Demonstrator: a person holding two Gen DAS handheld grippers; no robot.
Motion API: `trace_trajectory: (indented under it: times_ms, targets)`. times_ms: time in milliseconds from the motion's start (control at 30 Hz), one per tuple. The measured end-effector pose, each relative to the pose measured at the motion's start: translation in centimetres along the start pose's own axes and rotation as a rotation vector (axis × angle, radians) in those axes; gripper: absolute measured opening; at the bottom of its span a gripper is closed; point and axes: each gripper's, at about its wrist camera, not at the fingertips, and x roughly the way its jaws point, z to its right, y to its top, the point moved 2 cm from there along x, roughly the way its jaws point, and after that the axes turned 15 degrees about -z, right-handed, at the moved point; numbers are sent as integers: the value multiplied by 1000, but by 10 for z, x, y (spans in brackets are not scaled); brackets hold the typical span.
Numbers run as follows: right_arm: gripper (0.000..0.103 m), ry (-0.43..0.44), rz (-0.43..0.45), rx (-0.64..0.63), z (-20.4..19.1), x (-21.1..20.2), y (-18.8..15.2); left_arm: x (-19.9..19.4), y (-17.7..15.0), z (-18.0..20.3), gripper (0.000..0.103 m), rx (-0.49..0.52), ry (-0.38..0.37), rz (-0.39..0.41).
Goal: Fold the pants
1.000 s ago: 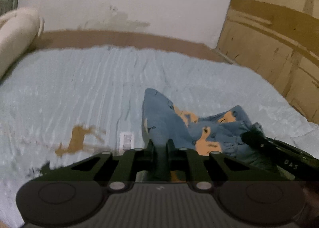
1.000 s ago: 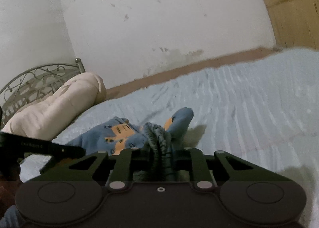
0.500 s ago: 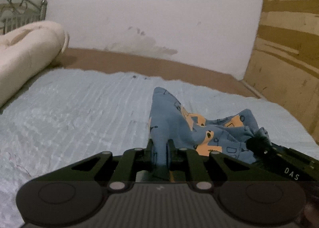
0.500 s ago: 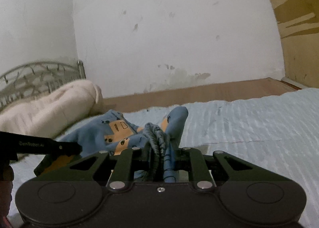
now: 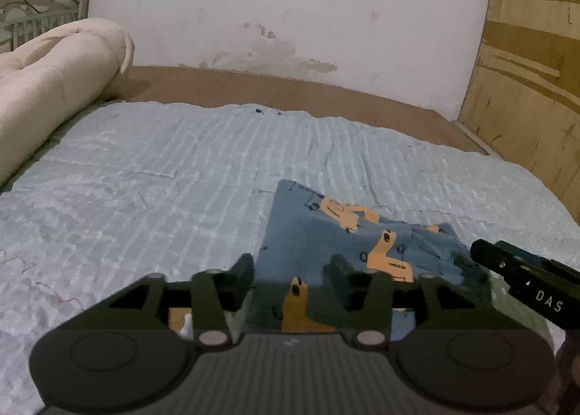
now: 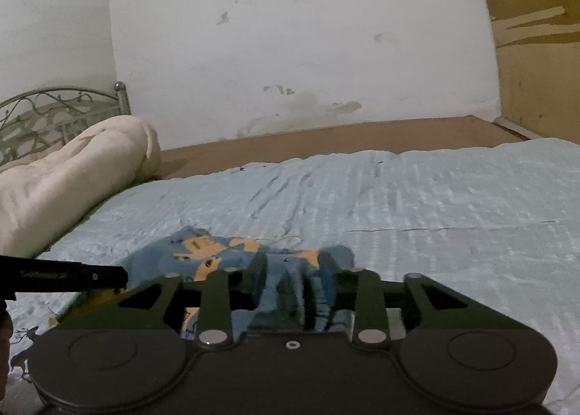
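Note:
The pants (image 5: 326,233) are small, blue with orange print, and lie bunched on the light blue bedspread (image 5: 163,179). In the left wrist view my left gripper (image 5: 291,266) is open, its jaws spread wide with the pants' edge lying loose between them. In the right wrist view my right gripper (image 6: 293,264) is open too, jaws apart over the pants (image 6: 203,252) and their ribbed waistband (image 6: 308,291). Each gripper shows as a black bar at the side of the other's view: the right gripper at the left view's right edge (image 5: 525,284), the left gripper at the right view's left edge (image 6: 61,273).
A rolled cream duvet (image 5: 47,88) lies along the left side of the bed by a metal headboard (image 6: 54,110). A white wall (image 5: 282,16) is behind, a brown bed edge (image 5: 290,92) below it, and a wooden panel (image 5: 529,88) stands at the right.
Both grippers have opened and let go of the pants, which now lie lower and flatter on the bed. Both views have dropped closer to the bedspread.

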Motion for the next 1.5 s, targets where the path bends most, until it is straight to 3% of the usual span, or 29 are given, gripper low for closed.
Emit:
trace_trajectory:
  times_ms: [67,200,300,400,467,700,933,1500]
  targets:
    - [49,-13,10,1,0,-7,-2,-11,-5,0,65,8,2,7]
    - [74,-22,55,-8,-6,-36,-11,-41,-16,1,90,24,14,53]
    - [86,-29,90,-17,-12,-63,-20,-65,-27,0,101,38,21,95]
    - [99,-30,114,-25,-20,-90,-31,-93,-41,-3,102,43,13,134]
    - [102,-24,122,-23,-26,-109,-40,-110,-54,-6,102,42,6,148]
    - [102,-32,134,-34,-49,-164,-75,-156,-95,-17,102,49,7,175]
    - [102,-46,134,-63,-69,-202,-105,-177,-133,-26,102,65,21,169]
    - [102,-39,135,-79,-82,-217,-118,-184,-147,-33,102,48,23,162]
